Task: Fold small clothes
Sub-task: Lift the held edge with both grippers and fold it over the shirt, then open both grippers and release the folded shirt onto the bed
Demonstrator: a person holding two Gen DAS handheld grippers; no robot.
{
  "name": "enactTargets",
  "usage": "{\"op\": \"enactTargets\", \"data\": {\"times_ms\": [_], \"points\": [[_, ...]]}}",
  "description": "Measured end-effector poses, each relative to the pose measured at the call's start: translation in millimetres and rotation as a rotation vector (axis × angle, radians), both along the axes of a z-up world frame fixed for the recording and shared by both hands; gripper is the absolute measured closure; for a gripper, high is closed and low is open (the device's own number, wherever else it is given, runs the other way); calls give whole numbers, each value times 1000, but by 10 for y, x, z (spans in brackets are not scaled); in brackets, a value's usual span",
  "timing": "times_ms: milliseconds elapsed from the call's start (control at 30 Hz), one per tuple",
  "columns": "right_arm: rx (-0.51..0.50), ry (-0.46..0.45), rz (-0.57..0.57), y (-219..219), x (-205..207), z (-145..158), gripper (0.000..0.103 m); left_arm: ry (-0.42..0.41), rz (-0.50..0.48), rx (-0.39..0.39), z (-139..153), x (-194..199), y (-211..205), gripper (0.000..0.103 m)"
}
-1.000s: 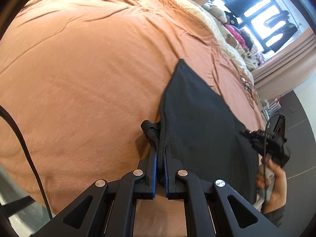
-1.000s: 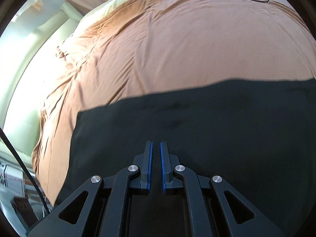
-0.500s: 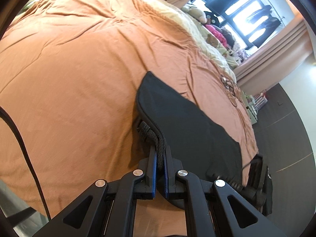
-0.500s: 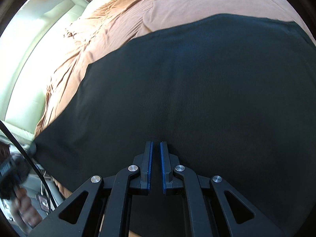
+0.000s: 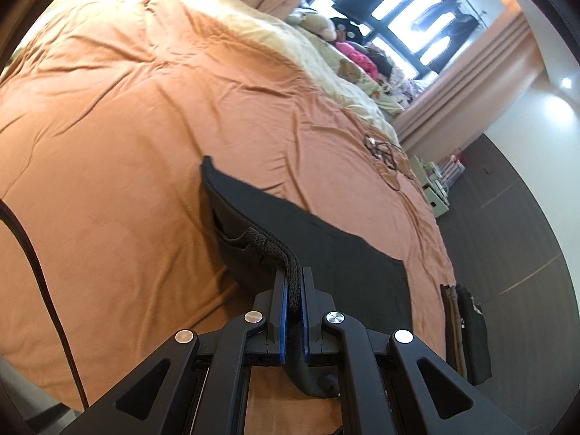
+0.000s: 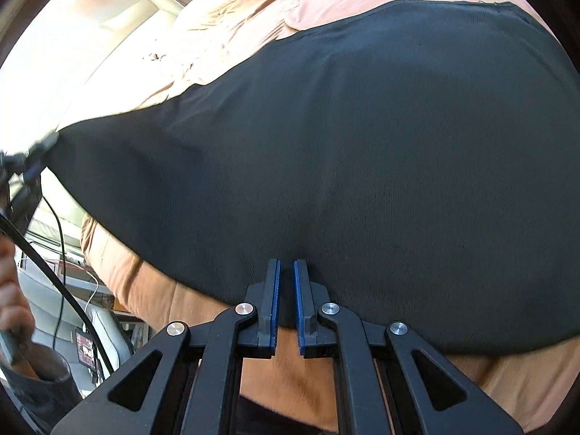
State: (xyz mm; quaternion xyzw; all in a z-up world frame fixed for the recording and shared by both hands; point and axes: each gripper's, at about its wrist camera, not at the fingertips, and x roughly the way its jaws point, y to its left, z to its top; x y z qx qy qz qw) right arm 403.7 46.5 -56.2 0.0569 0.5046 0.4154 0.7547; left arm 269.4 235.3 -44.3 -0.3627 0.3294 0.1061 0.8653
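A black knit garment hangs stretched above the orange bedspread. My left gripper is shut on its thick ribbed corner, and the cloth runs away to the right. In the right wrist view the same garment fills most of the frame. My right gripper is shut on its near edge. The left gripper shows at the far left of that view, gripping the garment's other corner. The bedspread shows below the lifted cloth.
A tangle of cable lies on the bedspread near the far edge. Soft toys and pillows sit at the head under a window. Folded clothes are stacked at the bed's right edge, with dark floor beyond.
Both grippers have lifted and pulled the garment toward me. It now hangs taut between them, with more of the bedspread showing under its near edge.
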Motion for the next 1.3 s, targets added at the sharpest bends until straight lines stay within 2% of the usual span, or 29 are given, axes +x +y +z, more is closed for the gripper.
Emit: {"op": "enactTargets", "data": {"times_ms": [333,633,967,1000,1033,1067,1100,1233,1300], "points": [[53,15,-42,-82,70,-51,100,-45,-142,75,415,428,-490,98],[85,25,-64,-190,85,-2,100,-53,-300,125,577,824,-1007,98],[211,-63,-163,-1173,-8,687,97,-35,-481,134,489,1179,-1624,98],[218,-74,-176,-1280,-10,743,89,-32,-497,134,469,1206,-1684,98],[222,-90,-197,-1415,-2,811,74,-28,-513,134,443,1236,-1748,98],[223,-102,-214,-1513,4,845,63,-20,-532,135,412,1281,-1835,98],[223,-114,-233,-1609,8,873,46,-15,-543,136,389,1301,-1883,98],[202,-143,-314,-1982,47,858,44,15,-602,139,228,1384,-2118,98],[183,-140,-345,-1959,-34,745,44,32,-629,143,138,1430,-2237,98]]}}
